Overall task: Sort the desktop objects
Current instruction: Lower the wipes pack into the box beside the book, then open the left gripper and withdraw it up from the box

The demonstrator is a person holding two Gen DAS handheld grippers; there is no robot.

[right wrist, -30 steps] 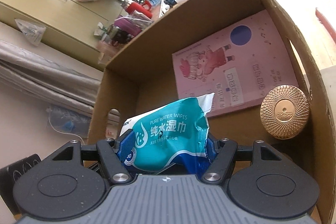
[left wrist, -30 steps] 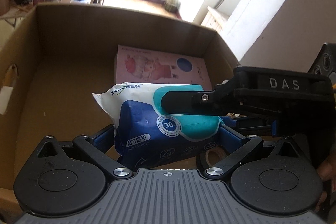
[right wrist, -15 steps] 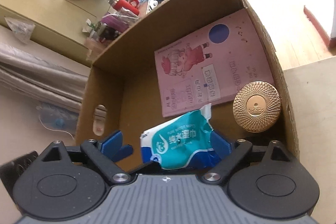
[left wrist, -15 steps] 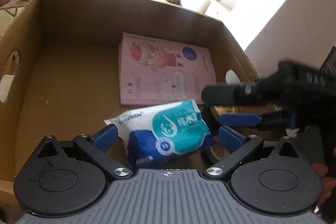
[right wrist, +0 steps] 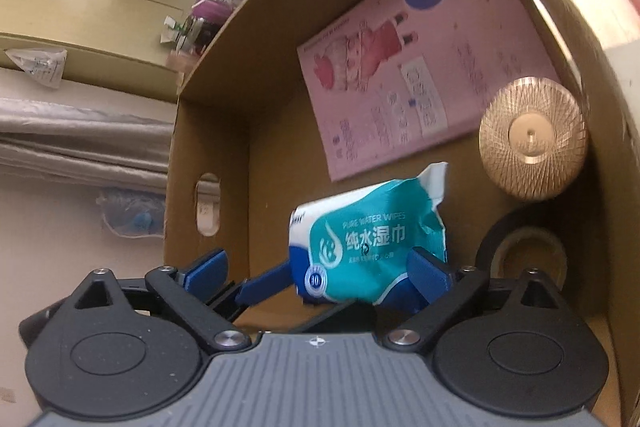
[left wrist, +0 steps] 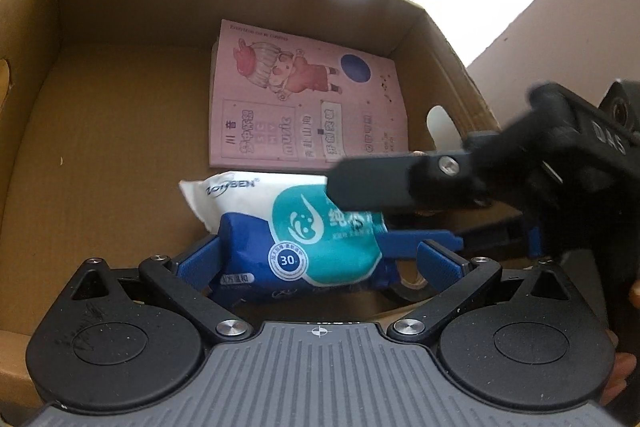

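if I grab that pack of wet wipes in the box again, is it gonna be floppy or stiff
Probably soft: the pack of wet wipes has a crinkled film wrapper and a bent end flap, so it should dent between pads. The glossy film may be slippery. It lies flat, so it is unlikely to roll.

The wipes pack [right wrist: 368, 247] reads "PURE WATER WIPES" and "纯水湿巾", with "30" in a round badge; its white end reads "ZONSEN". The pink booklet [left wrist: 304, 107] shows "music". The right gripper [left wrist: 400, 215] body bears "DAS".
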